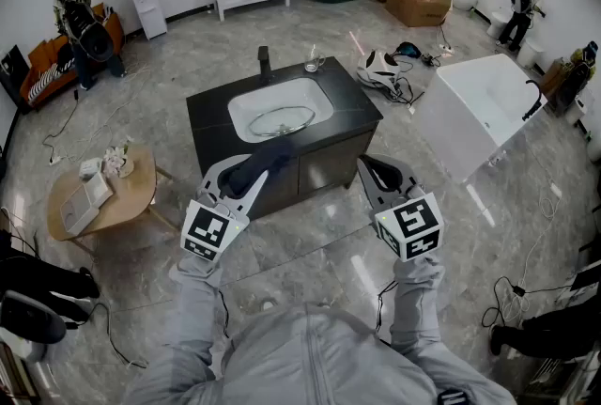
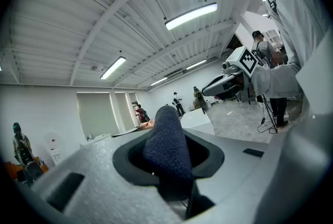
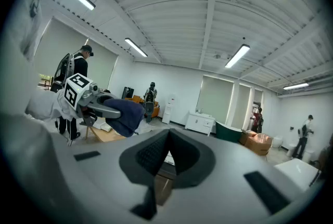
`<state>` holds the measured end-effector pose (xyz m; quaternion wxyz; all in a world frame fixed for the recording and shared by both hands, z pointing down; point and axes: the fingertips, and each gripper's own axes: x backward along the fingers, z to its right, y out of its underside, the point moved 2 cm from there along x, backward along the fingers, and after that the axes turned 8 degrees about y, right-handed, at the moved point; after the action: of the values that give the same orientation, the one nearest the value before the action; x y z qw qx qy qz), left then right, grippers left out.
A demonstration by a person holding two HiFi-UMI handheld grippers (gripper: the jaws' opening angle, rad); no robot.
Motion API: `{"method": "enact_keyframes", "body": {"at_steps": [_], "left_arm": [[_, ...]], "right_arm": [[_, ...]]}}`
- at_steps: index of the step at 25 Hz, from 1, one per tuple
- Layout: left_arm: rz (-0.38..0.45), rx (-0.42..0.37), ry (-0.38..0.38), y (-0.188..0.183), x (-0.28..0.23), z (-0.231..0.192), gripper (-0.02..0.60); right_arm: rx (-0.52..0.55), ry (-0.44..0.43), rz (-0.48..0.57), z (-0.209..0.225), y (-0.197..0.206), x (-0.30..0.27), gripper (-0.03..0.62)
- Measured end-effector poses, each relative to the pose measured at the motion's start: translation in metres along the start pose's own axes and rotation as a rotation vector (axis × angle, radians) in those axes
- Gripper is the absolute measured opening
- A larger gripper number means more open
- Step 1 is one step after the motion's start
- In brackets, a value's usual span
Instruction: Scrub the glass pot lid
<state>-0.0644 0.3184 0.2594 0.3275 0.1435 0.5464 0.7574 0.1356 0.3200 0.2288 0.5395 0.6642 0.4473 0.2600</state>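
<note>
1. Bench (image 1: 362,112). Black-topped cabinet standing free on the grey stone floor, ahead of the person and below both tongs. Carries the sink, a black tap (image 1: 265,65) at the back edge and a small clear cup (image 1: 313,65) beside the tap.

2. Sink (image 1: 254,107). White oval basin let into the bench top, a little left of centre.

3. Glass pot lid (image 1: 282,121). Lies flat in the bottom of the sink, metal rim showing. It is round, so it has no long axis to line up with. No water or suds can be made out on it.

4. Left tongs (image 1: 242,176). Clamped on the cloth, held above the floor just short of the front edge of the bench. The lid lies almost straight ahead of them and lower down.

5. Right tongs (image 1: 380,173). Jaws pressed together with nothing between them, level with the left pair. The lid lies ahead and well to their left.

6. Cloth (image 1: 269,161). Dark blue knit wad standing out past the left jaw tips, pointing towards the sink.

Judgement: scrubbing not begun. The left tongs are the nearer pair and carry the cloth, so the coming move is forward and down into the basin. The right pair could steady the rim.
</note>
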Motion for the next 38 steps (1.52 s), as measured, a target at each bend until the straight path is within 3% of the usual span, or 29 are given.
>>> {"method": "enact_keyframes", "body": {"at_steps": [6, 11, 24, 31, 35, 38], "left_arm": [[-0.010, 0.001, -0.005, -0.001, -0.009, 0.005, 0.124], [-0.014, 0.006, -0.022, -0.003, -0.022, 0.010, 0.124], [-0.043, 0.067, -0.100, 0.007, -0.052, 0.027, 0.124], [-0.047, 0.072, -0.108, 0.027, -0.080, -0.015, 0.124], [-0.032, 0.089, -0.094, 0.054, -0.101, -0.064, 0.124], [-0.021, 0.092, -0.080, 0.069, -0.119, -0.109, 0.124]], "right_arm": [[-0.011, -0.005, 0.019, 0.008, 0.002, 0.001, 0.028], [-0.089, -0.040, 0.083, 0.022, 0.004, 0.005, 0.029], [-0.091, -0.122, 0.059, 0.054, 0.032, 0.002, 0.028], [-0.163, -0.081, 0.073, 0.077, 0.040, -0.044, 0.029], [-0.166, -0.017, 0.068, 0.087, 0.040, -0.096, 0.028], [-0.144, -0.024, 0.052, 0.084, 0.035, -0.143, 0.029]]}}
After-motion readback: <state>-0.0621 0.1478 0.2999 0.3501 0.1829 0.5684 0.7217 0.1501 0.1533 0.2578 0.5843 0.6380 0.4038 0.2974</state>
